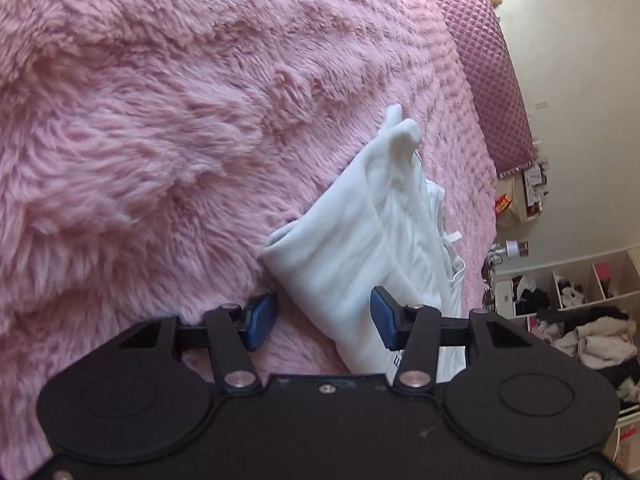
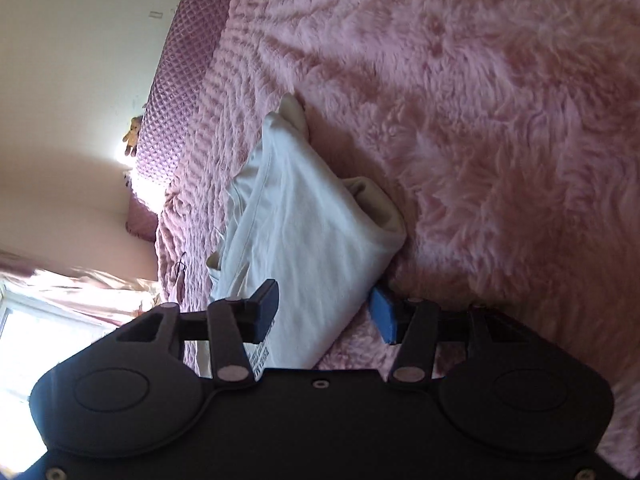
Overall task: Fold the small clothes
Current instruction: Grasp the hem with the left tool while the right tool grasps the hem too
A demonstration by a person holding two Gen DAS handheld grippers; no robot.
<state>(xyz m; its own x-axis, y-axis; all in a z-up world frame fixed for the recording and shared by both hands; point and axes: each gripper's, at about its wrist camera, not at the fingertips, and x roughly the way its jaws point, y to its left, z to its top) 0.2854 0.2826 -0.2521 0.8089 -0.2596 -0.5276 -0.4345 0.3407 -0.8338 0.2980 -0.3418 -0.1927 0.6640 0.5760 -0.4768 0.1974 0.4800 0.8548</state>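
Left tool (image 1: 324,322): jaws apart, nothing clamped; white garment (image 1: 360,240) runs between them w/o pad contact.
Right tool (image 2: 324,312): jaws apart too, same cloth (image 2: 304,232) between.
Left view only: messy shelves (image 1: 580,288).
Right view only: bright window (image 2: 40,320).
Hard to read: label print at hem, cut off by tool body.
Garment: folded lengthwise, rumpled, lying on fluffy pink bed cover (image 1: 160,120).

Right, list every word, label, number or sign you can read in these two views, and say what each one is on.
White garment, left wrist view: dark print at its near edge, mostly hidden behind the gripper, unreadable.
White garment, right wrist view: printed label near the gripper body, letters too small and turned to read.
Red and yellow packet by the wall: too blurred to read.
Nothing else carries legible text.
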